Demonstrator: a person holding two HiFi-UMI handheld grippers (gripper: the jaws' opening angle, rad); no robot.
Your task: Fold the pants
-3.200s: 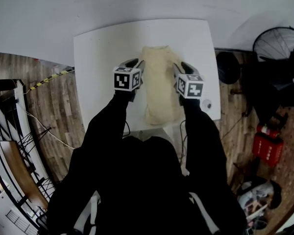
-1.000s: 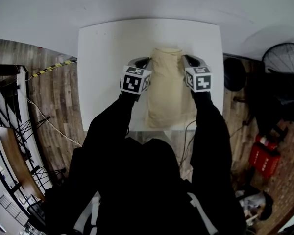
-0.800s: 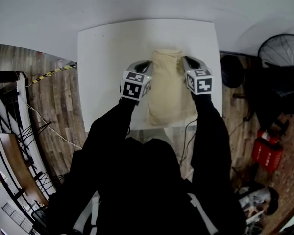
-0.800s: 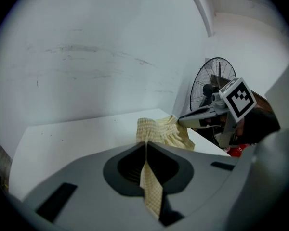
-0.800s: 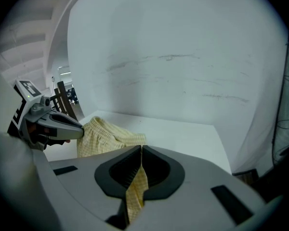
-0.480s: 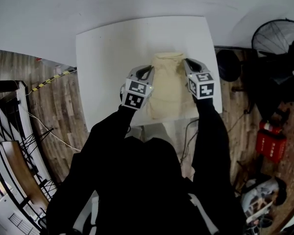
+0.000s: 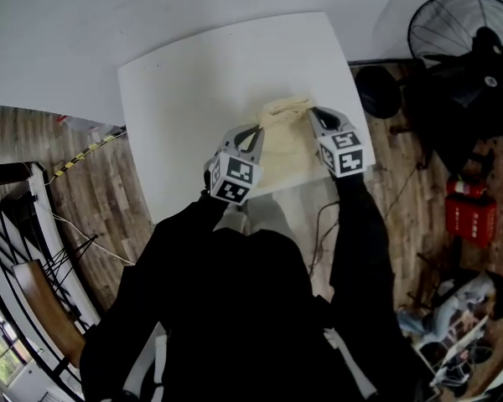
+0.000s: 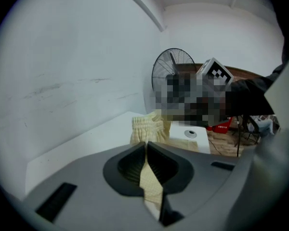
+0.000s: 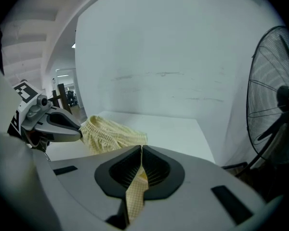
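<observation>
The pale yellow pants [image 7: 285,141] lie on the white table [image 7: 176,107] near its front edge, bunched between my two grippers. My left gripper [image 7: 250,137] is shut on the fabric's left edge, and cloth shows pinched between its jaws in the left gripper view [image 8: 147,144]. My right gripper [image 7: 313,121] is shut on the right edge, with a strip of cloth hanging from its closed jaws [image 9: 141,149]. The gathered waistband [image 9: 111,131] rests on the table ahead of both grippers, also seen as the waistband [image 8: 147,125] in the left gripper view.
A black standing fan [image 7: 461,32] is off the table's right side, with a red box [image 7: 469,218] on the wood floor [image 7: 84,199] below it. A small round white object [image 8: 189,134] sits near the table's right corner. A white wall [image 9: 183,57] backs the table.
Both grippers have drawn back toward the table's front edge and risen a little, dragging the gripped fabric with them. The pants now look shorter and more bunched. The left gripper has rolled.
</observation>
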